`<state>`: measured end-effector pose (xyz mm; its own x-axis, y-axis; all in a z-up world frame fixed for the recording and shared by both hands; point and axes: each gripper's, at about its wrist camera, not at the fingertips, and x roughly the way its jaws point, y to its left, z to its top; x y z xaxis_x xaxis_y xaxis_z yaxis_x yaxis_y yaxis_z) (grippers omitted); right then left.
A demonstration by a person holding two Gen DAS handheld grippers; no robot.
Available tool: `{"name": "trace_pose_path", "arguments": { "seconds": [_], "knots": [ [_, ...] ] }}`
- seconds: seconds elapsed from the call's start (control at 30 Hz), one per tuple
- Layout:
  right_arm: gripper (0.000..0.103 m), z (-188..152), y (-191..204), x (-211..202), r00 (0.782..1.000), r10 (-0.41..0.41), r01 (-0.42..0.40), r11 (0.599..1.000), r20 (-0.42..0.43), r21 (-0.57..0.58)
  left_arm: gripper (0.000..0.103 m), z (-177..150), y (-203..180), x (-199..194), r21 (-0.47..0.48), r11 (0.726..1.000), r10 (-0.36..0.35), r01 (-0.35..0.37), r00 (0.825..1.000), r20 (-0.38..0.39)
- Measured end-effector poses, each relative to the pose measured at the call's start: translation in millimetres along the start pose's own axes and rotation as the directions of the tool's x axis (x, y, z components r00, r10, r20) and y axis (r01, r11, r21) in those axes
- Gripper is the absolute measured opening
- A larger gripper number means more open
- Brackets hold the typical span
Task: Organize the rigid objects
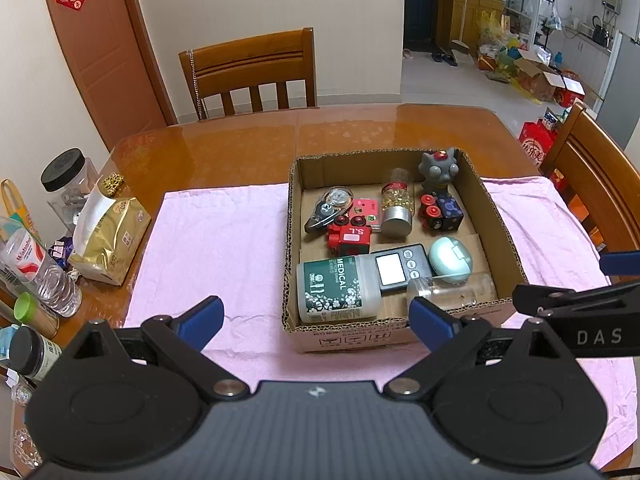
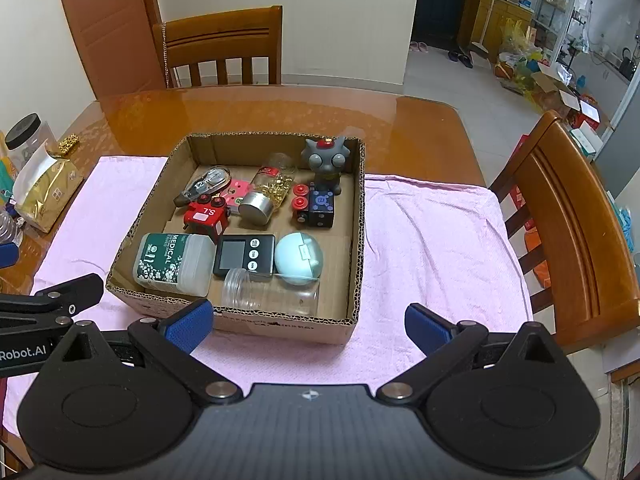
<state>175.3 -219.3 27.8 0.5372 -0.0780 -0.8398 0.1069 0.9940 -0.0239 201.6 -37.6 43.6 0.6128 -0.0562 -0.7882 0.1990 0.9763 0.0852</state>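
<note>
- Ahead of the left gripper (image 1: 316, 318), gaping wide and empty, the cardboard box (image 1: 496, 236) is sitting slightly rightward.
- Beyond the right gripper (image 2: 308, 326), likewise spread and holding nothing, the box is lying slightly leftward.

Even indoor light, sharp, fisheye-bowed edges

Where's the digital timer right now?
In both views the digital timer lies inside the cardboard box, near its front, between the medical bottle and the mint round case.

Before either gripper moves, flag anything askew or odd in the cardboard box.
Three containers lie on their sides: the clear empty jar at the near wall, the MEDICAL bottle beside it, and the gold-pin bottle mid-box. Nothing spilled or damaged.
</note>
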Motion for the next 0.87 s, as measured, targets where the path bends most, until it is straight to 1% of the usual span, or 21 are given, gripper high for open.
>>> {"name": "trace_pose_path", "arguments": {
  "seconds": [0.87],
  "knots": [
    [0.103, 1.9, 0.5, 0.7, 1.0, 0.003, -0.003, 1.0, 0.0, 0.0, 0.098, 0.6, -1.0, 1.2, -0.003, 1.0, -0.002, 0.002, 1.0, -0.004]
  ]
}}
